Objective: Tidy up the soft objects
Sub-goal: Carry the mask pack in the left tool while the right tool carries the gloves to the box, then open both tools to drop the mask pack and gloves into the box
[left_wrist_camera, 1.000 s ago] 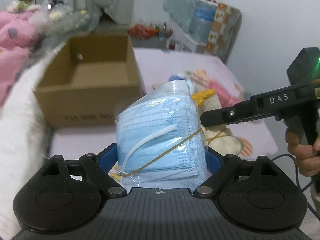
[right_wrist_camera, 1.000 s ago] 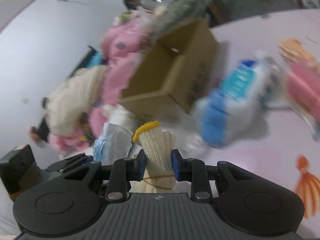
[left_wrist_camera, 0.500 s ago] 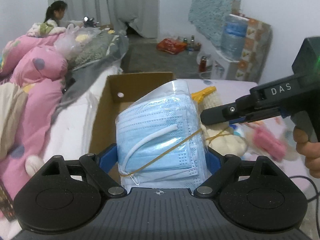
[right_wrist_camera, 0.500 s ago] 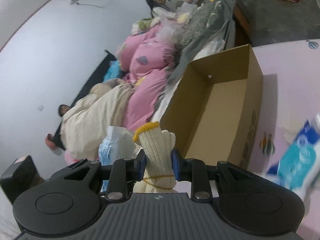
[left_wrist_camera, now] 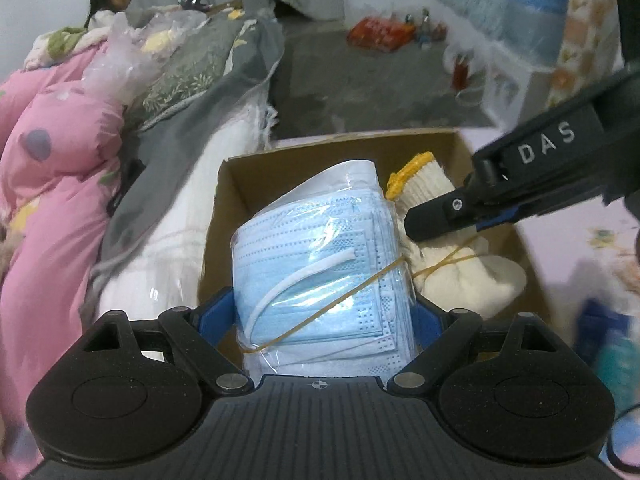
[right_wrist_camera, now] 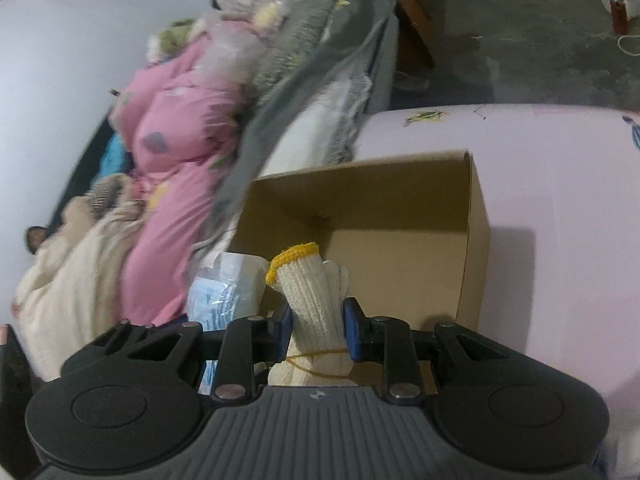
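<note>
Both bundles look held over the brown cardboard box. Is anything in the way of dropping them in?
Nothing visible blocks either. The open brown cardboard box shows a bare floor. The left gripper holds the bagged stack of blue face masks and the right gripper the banded cream knitted gloves, side by side above the box.

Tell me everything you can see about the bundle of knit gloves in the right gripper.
The bundle of knit gloves is cream ribbed cotton-looking knit with a yellow cuff edge at its top, bound low down by a thin tan rubber band. It stands roughly upright, pinched at mid-length between the blue pads of the right gripper, which is shut on it. It hangs over the open cardboard box, right beside the pack of blue face masks held by the left gripper.
</note>
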Motion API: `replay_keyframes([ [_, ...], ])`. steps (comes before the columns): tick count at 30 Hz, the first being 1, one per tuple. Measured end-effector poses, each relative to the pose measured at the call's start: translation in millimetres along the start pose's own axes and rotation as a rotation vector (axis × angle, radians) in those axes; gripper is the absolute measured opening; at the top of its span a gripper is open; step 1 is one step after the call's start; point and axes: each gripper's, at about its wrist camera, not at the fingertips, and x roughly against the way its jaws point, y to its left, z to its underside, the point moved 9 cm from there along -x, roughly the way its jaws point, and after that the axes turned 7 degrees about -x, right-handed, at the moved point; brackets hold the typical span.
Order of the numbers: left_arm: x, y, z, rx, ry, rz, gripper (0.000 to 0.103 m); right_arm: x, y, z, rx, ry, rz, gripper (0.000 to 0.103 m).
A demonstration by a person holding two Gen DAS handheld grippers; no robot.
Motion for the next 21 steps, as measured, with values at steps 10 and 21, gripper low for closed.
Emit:
replay_keyframes([
  [10, -52.3, 8.0, -14.5, -0.093, 0.088, -0.165, 0.092, -63.6, -12.8, -32.4, -0.022, 0.045, 0.047, 0.022],
  [21, -60.3, 9.6, -16.0, -0.084, 0.109, -0.166, 0.096, -71.3, -6.6, -38.3, -0.055, 0.052, 0.025, 0.04],
])
